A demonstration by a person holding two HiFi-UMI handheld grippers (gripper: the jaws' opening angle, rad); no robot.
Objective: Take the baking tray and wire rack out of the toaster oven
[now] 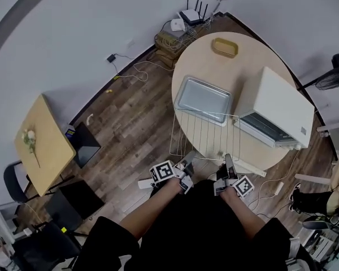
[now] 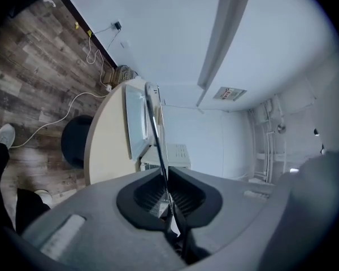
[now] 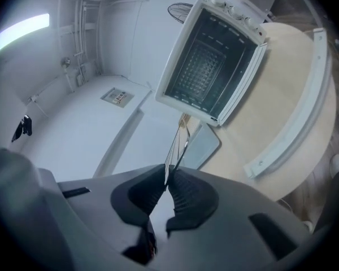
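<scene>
1. A wood floor (image 1: pixel 130 123) fills the middle of the head view, with a round table (image 1: pixel 254 55) at the upper right.
2. The wire rack (image 1: pixel 203 135) hangs about level, half past the table's lower edge. Its long side runs left to right and its bars point down-frame.
3. The left gripper (image 1: pixel 187 164) and right gripper (image 1: pixel 227 160) each pinch the rack's lower rim.
4. The baking tray (image 1: pixel 203 97) lies flat just above the rack, left of the open toaster oven (image 1: pixel 279 103).

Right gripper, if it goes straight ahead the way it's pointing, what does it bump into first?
The right gripper pinches the wire rack; past it, probably the baking tray, then the open toaster oven. Depth is unclear.
</scene>
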